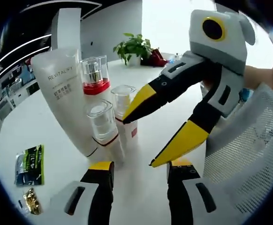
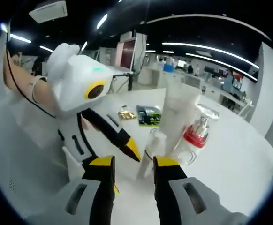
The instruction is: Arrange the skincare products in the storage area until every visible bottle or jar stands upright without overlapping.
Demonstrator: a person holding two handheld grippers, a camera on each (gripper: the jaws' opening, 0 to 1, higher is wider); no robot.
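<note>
The skincare products stand in a tight cluster on the white round table (image 1: 164,79). In the left gripper view, a tall white tube (image 1: 66,93) printed with "REVITALIST" stands on its cap and leans slightly. Just beside it stands a clear bottle with a red band (image 1: 95,77) and a clear square cap. In front of these are two smaller bottles with clear caps: a nearer small bottle (image 1: 102,124) with a thin red line at its base, and a second small bottle (image 1: 125,112) with a red label patch. All four are upright and packed closely; the small ones look to touch each other.

The right gripper (image 1: 167,126) enters that view from the right, its yellow-tipped jaws spread apart, the upper tip just beside or touching the cap of the second small bottle; nothing is held between them. The left gripper (image 1: 141,171) rises from the bottom, jaws parted and empty, just short of the cluster.

In the right gripper view, the right gripper (image 2: 132,165) points at the same cluster, its jaws released, with a small bottle seen in the gap beyond the tips. The left gripper's black and yellow jaw reaches in from the left.

Well apart on the table lie a green and black packet (image 1: 31,164) and a small gold wrapped item (image 1: 32,200). A potted plant (image 1: 134,49) stands at the far edge. A white mesh chair back (image 1: 249,154) is at the right.
</note>
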